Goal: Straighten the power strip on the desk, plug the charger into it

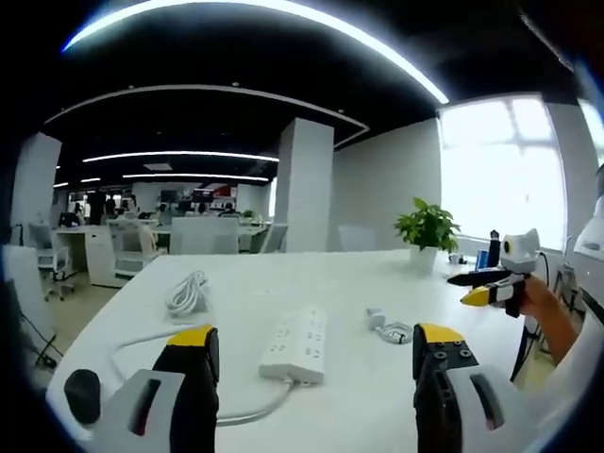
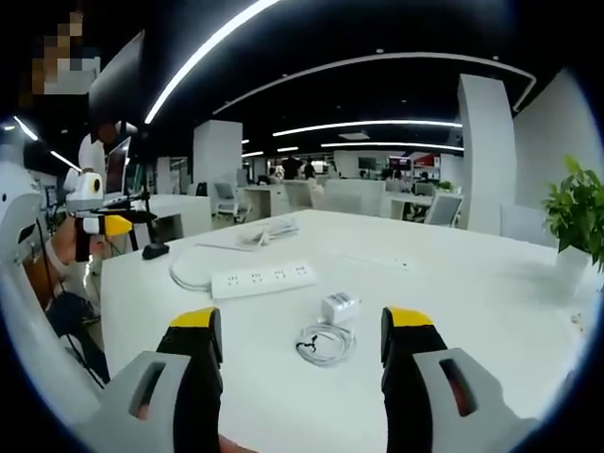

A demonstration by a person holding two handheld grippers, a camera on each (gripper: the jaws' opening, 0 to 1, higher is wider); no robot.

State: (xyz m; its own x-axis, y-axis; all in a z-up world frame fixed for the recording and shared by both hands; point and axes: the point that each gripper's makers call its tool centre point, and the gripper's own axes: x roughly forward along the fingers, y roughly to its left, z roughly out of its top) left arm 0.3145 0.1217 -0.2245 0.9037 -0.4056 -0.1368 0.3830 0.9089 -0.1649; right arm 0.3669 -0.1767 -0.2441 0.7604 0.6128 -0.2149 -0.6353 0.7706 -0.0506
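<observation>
A white power strip (image 1: 296, 344) (image 2: 261, 279) lies at an angle on the white desk (image 1: 377, 406), its cable (image 1: 179, 340) looping off to one side. A small white charger (image 1: 376, 317) (image 2: 339, 308) sits near it with a coiled white cord (image 1: 396, 332) (image 2: 324, 343). My left gripper (image 1: 314, 351) is open above the desk's near edge, the strip between its jaws in view. My right gripper (image 2: 304, 332) is open too, hovering short of the charger and cord. It also enters the left gripper view at the right (image 1: 486, 286); the left gripper (image 2: 111, 223) appears in the right gripper view.
A second bundled white cable (image 1: 187, 294) (image 2: 269, 229) lies farther along the desk. A potted green plant (image 1: 427, 231) (image 2: 574, 217) stands at the far edge. A dark mouse-like object (image 1: 82, 394) (image 2: 155, 250) rests near a corner. Office desks and chairs fill the background.
</observation>
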